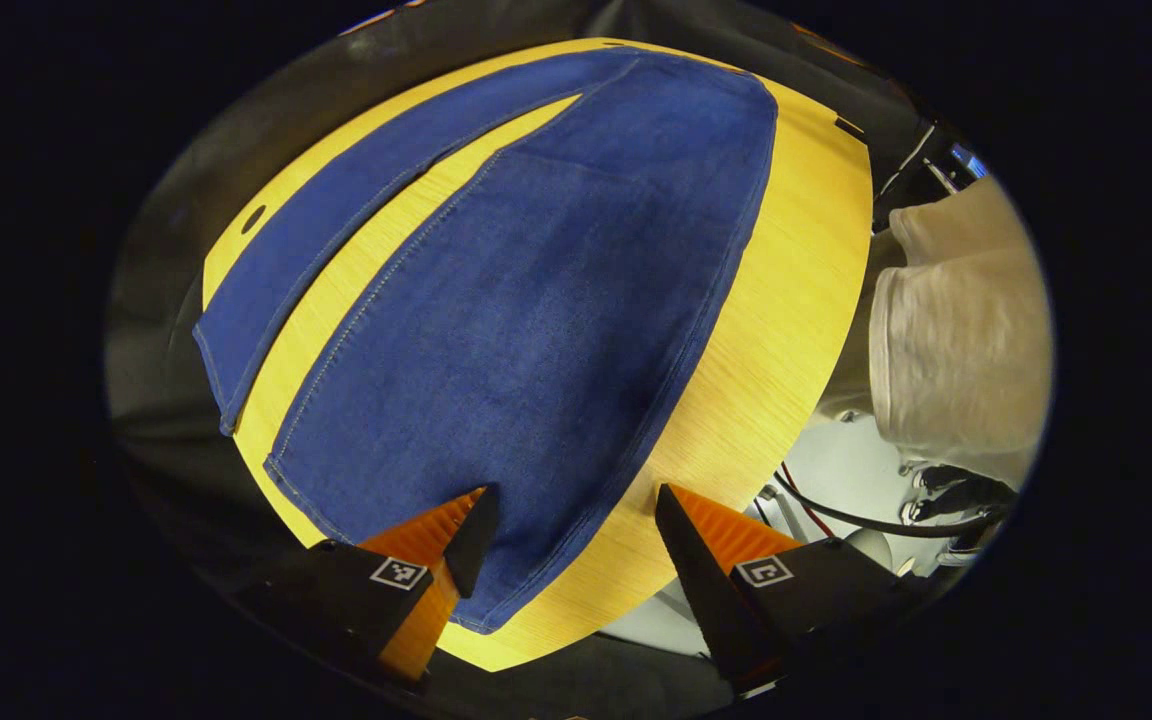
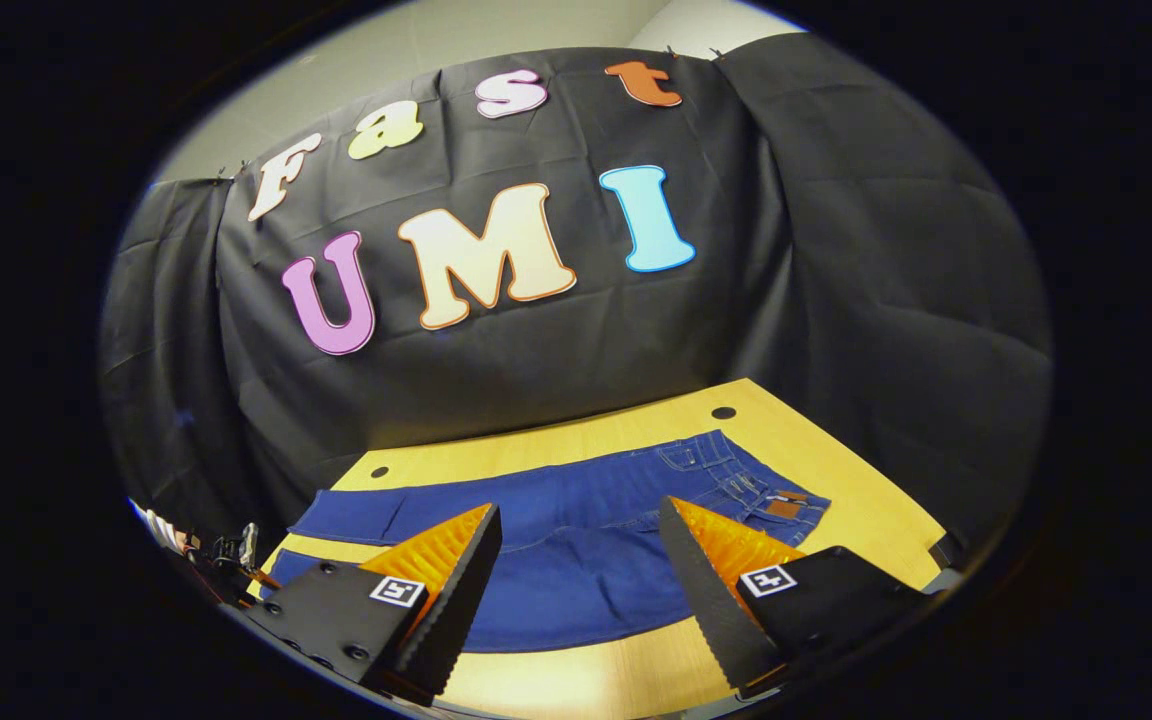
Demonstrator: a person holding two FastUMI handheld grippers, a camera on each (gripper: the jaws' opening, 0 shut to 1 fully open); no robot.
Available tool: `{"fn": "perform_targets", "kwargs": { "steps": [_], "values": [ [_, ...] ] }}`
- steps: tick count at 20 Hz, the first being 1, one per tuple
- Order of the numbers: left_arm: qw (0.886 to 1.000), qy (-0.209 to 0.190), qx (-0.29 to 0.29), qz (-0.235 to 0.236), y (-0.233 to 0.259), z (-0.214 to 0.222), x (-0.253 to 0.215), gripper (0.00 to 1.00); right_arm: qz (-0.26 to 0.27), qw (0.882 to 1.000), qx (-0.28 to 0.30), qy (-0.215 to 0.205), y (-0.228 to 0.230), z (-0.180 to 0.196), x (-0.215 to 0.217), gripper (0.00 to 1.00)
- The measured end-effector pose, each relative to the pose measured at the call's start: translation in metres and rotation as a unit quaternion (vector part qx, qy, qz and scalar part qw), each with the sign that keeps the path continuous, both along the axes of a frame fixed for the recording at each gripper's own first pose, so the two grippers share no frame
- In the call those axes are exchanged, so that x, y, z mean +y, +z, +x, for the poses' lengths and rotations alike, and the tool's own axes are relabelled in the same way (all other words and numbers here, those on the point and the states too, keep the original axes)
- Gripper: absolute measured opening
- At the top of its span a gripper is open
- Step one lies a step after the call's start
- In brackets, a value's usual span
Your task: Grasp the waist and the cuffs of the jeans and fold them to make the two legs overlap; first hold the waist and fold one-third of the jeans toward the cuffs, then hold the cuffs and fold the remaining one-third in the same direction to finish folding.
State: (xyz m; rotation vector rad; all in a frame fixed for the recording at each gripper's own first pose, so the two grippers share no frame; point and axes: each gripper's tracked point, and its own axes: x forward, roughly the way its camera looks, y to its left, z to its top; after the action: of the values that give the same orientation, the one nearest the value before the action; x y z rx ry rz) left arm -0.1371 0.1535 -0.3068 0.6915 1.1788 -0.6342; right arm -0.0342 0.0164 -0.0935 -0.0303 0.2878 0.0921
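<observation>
Left gripper (image 1: 571,545) open, fingers spread over the near cuff of the jeans (image 1: 536,300), not gripping. Jeans lie flat on the table (image 1: 796,300), legs apart. Right gripper (image 2: 581,560) open too, above the table's near edge; waist (image 2: 746,485) toward the table's right end.

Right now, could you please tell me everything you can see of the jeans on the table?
The jeans are dark blue denim with pale stitching, spread flat and unfolded on the yellow wooden table. The two legs lie apart in a V, bare tabletop between them. The right gripper view shows the waist with pockets and a brown patch. The left tool hovers open over one cuff; nothing grips the jeans.
</observation>
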Motion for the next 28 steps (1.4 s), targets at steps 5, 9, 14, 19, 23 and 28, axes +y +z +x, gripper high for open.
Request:
{"fn": "perform_targets", "kwargs": {
  "steps": [5, 9, 14, 19, 23, 28],
  "values": [
    [1.000, -0.002, 0.018, 0.013, -0.002, 0.000, 0.000, 0.94, 0.001, 1.000, 0.016, -0.005, -0.014, 0.003, -0.003, 0.98],
    [1.000, 0.001, 0.022, 0.019, -0.004, 0.001, -0.002, 0.96, 0.014, 0.999, 0.038, 0.007, -0.033, 0.004, 0.009, 0.98],
    [1.000, 0.000, 0.012, 0.015, -0.003, 0.002, -0.009, 0.75, 0.026, 0.998, 0.057, 0.026, -0.049, 0.005, 0.032, 0.98],
    [1.000, 0.004, -0.007, 0.011, -0.004, 0.009, -0.008, 0.17, 0.039, 0.996, 0.067, 0.040, -0.059, 0.008, 0.046, 0.98],
    [1.000, 0.009, 0.024, -0.001, -0.001, 0.003, -0.010, 0.00, 0.020, 0.988, 0.124, 0.094, -0.082, 0.004, 0.059, 0.98],
    [0.996, 0.050, 0.073, -0.016, 0.002, -0.002, -0.012, 0.00, -0.043, 0.965, 0.198, 0.169, -0.120, 0.018, 0.053, 0.98]
  ]
}}
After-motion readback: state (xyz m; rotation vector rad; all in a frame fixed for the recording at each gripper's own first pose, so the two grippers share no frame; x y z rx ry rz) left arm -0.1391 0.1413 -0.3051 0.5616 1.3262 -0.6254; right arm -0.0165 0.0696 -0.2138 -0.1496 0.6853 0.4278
